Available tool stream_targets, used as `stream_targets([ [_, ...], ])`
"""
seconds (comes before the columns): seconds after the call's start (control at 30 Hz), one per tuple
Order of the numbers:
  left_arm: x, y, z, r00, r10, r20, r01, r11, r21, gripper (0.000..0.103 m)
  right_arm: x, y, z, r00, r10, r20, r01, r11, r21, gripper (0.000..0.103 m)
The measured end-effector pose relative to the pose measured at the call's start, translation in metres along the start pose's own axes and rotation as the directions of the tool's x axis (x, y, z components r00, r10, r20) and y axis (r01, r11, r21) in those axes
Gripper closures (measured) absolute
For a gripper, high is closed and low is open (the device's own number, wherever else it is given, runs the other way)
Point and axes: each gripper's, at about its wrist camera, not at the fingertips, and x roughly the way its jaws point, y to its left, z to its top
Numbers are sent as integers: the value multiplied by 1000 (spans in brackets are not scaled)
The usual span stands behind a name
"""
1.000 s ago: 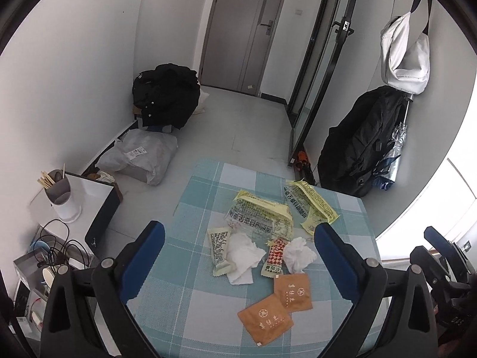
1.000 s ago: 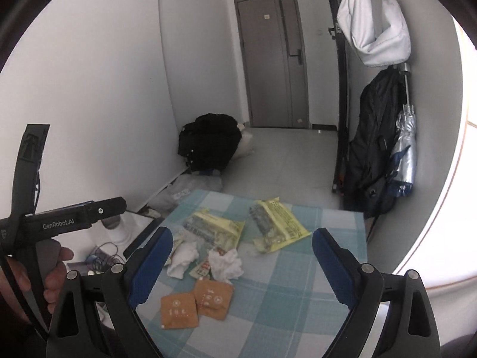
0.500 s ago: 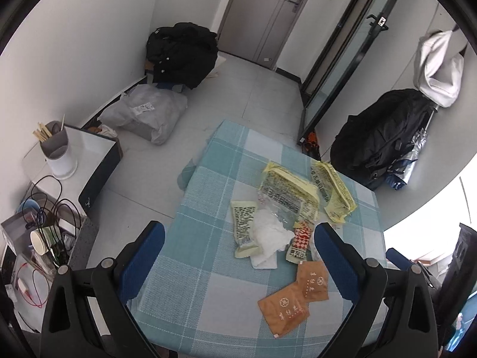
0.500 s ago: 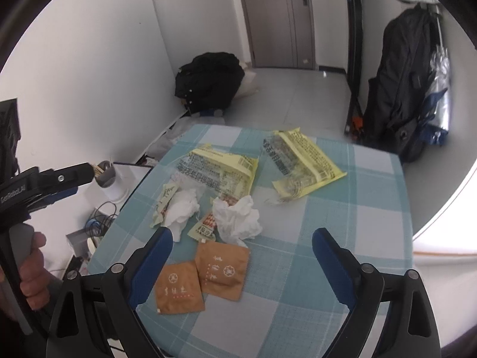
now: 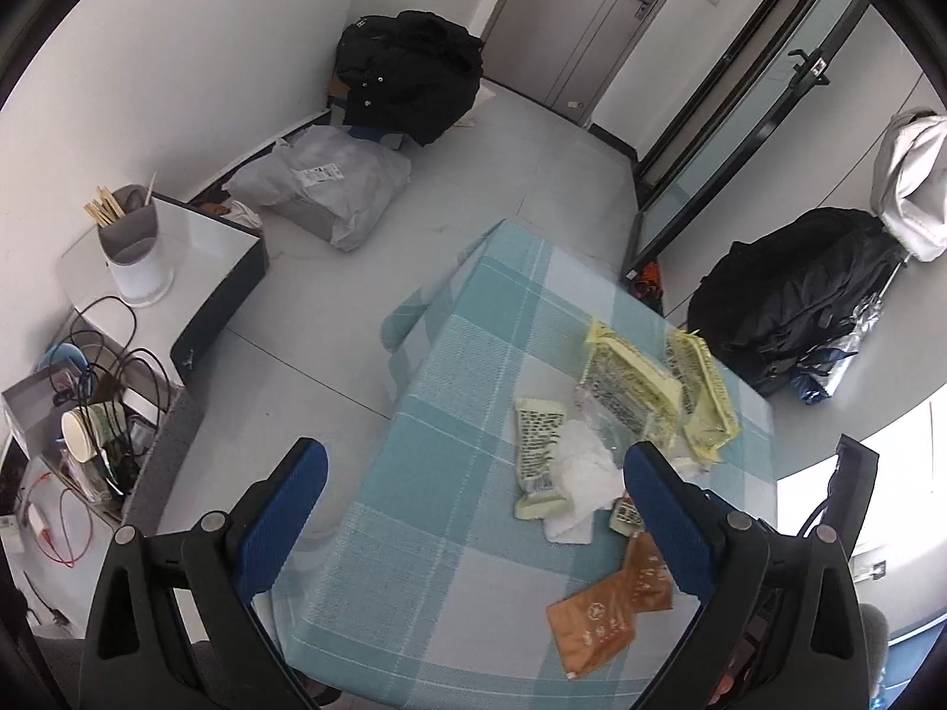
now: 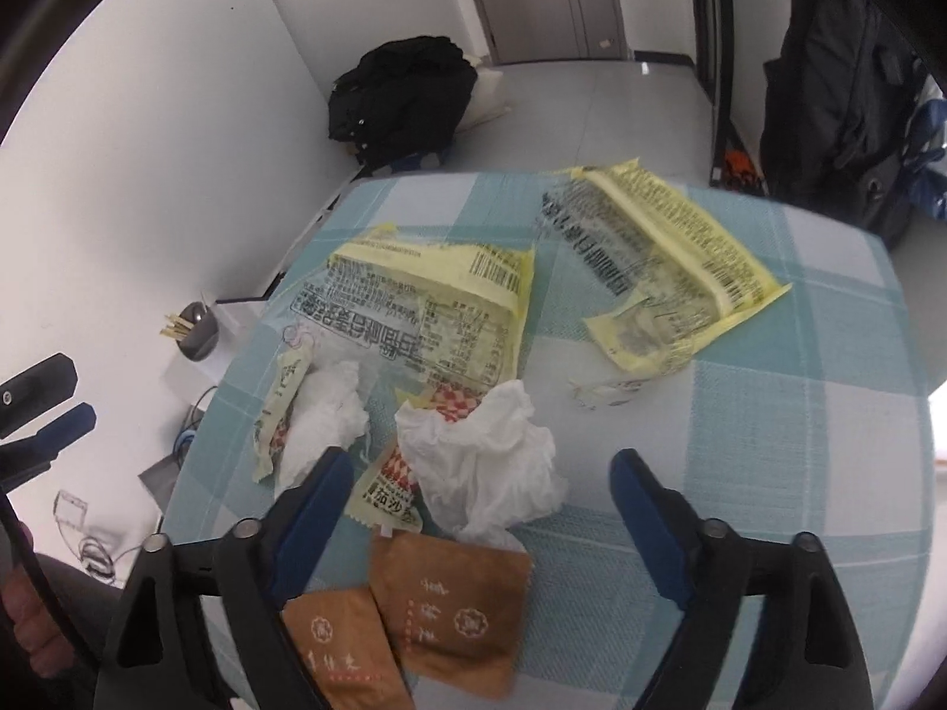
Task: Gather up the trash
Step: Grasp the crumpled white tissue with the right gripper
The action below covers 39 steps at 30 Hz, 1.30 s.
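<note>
Trash lies on a table with a teal checked cloth point(image 6: 799, 414). There are two yellow wrappers point(image 6: 426, 307) point(image 6: 657, 260), two brown sachets point(image 6: 456, 603), a red-checked ketchup sachet point(image 6: 390, 491), a pale sachet point(image 6: 281, 408) and two crumpled white tissues. My right gripper point(image 6: 482, 461) hangs low over the nearer tissue point(image 6: 473, 444). Its jaws are closing with that tissue between them, and the pads stay clear of it. My left gripper point(image 5: 476, 452) is open over the table's left part, with the pale sachet point(image 5: 535, 449) and the other tissue point(image 5: 583, 461) near its right finger.
Left of the table stands a white side unit point(image 5: 195, 236) with a cup of chopsticks point(image 5: 127, 231) and loose cables. A grey parcel point(image 5: 325, 183) and a black bag point(image 5: 408, 83) lie on the floor. A black backpack point(image 5: 799, 296) hangs by the right wall.
My right gripper has dropped towards the table and come in over the tissue, with its jaws narrower. My left gripper has sunk and rolled, so the trash now sits to its right.
</note>
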Motion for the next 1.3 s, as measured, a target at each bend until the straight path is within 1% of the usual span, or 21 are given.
stream_targets([
  [0.07, 2, 1, 0, 1000, 10, -3, -10, 1000, 0, 4, 7, 0, -1, 1000, 6, -19, -6, 1000, 0, 30],
  [0.1, 4, 1, -1, 1000, 15, -7, -15, 1000, 2, 4, 8, 0, -2, 1000, 4, -16, -4, 1000, -6, 31],
  [0.13, 6, 2, -1, 1000, 22, -13, -22, 1000, 3, 4, 7, 0, -2, 1000, 3, -1, -3, 1000, -13, 34],
  [0.2, 9, 3, -1, 999, 27, -24, -27, 1000, 1, 4, 7, 1, -3, 1000, 13, 1, -13, 1000, -20, 44],
  [0.23, 11, 3, -1, 999, 29, -28, -29, 1000, 1, 4, 7, 1, -3, 1000, 20, -1, -20, 1000, -22, 50],
  [0.3, 14, 2, -1, 999, 33, -39, -33, 999, 5, 4, 6, 0, -4, 1000, 23, 10, -23, 999, -35, 59],
  [0.33, 15, 2, -1, 999, 34, -41, -34, 999, 9, 4, 6, 0, -5, 1000, 22, 14, -21, 999, -41, 68],
  [0.4, 16, -1, -2, 998, 44, -43, -43, 999, 20, 4, 5, -1, -6, 999, 27, 18, -26, 998, -50, 71],
  [0.43, 17, -2, -2, 998, 48, -44, -47, 999, 24, 4, 4, -1, -5, 999, 26, 21, -25, 998, -54, 76],
  [0.47, 17, -2, -2, 998, 51, -45, -49, 998, 29, 4, 3, 0, -5, 999, 23, 24, -21, 998, -65, 83],
  [0.5, 18, -3, -2, 998, 54, -46, -52, 998, 34, 4, 2, 2, -5, 1000, 10, 26, -8, 997, -82, 86],
  [0.53, 20, -4, -2, 997, 56, -49, -54, 998, 39, 4, 1, 2, -5, 1000, -2, 29, 5, 995, -95, 86],
  [0.6, 23, -5, -3, 996, 61, -61, -58, 997, 44, 4, 1, 3, -5, 1000, -2, 32, 5, 995, -103, 90],
  [0.67, 25, -5, -3, 995, 60, -74, -57, 997, 44, 4, -1, 2, -5, 999, -5, 35, 9, 995, -100, 91],
  [0.87, 36, -6, -4, 991, 57, -118, -52, 998, 42, 4, -17, -5, -8, 998, 1, 66, 5, 996, -86, 91],
  [1.07, 51, -18, -7, 987, 63, -149, -49, 994, 97, 4, -37, -10, -13, 995, 7, 97, 2, 996, -95, 91],
  [1.17, 60, -20, -6, 984, 53, -169, -38, 995, 89, 4, -46, -12, -13, 993, 19, 120, -7, 996, -93, 91],
  [1.23, 64, -20, -5, 984, 75, -163, -62, 995, 81, 4, -51, -15, -13, 990, 28, 136, -16, 996, -89, 91],
  [1.3, 69, -18, -2, 983, 76, -169, -67, 996, 62, 4, -57, -20, -12, 988, 37, 151, -24, 996, -84, 91],
])
